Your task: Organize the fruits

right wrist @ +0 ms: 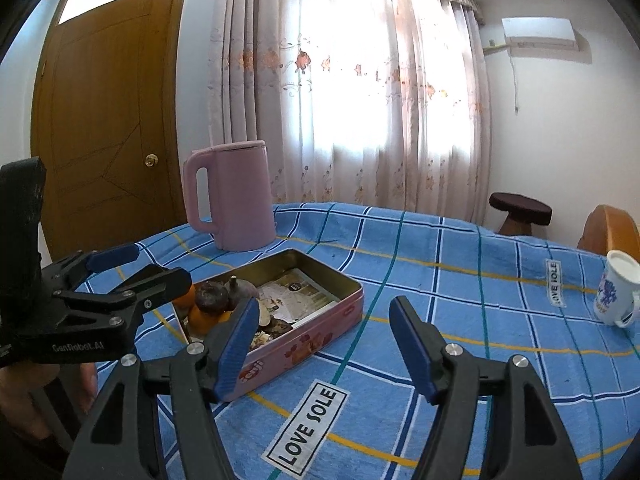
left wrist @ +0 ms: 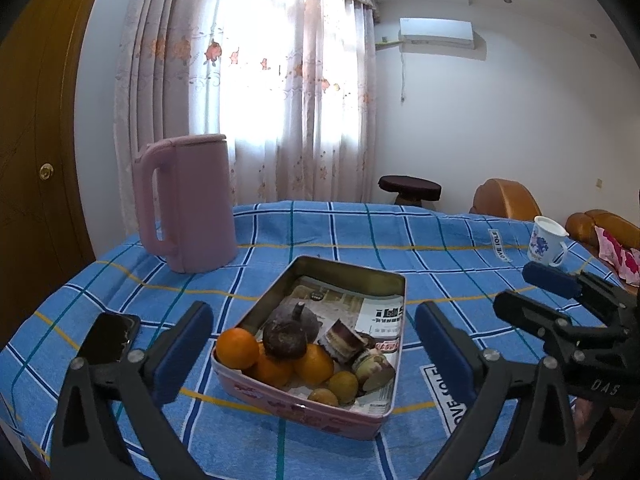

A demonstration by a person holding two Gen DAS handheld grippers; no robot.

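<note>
A pink tin box lined with printed paper stands on the blue checked tablecloth. At its near end lie oranges, a dark mangosteen, two small yellow fruits and striped cut pieces. My left gripper is open, its blue pads standing wide on either side of the tin's near end and touching nothing. My right gripper is open over bare cloth to the right of the tin, nothing between its fingers. Each gripper shows in the other's view: right gripper, left gripper.
A pink kettle stands behind the tin to the left. A white mug with a blue print sits at the far right of the table. A black phone lies near the left edge. Brown chairs and a stool stand beyond the table.
</note>
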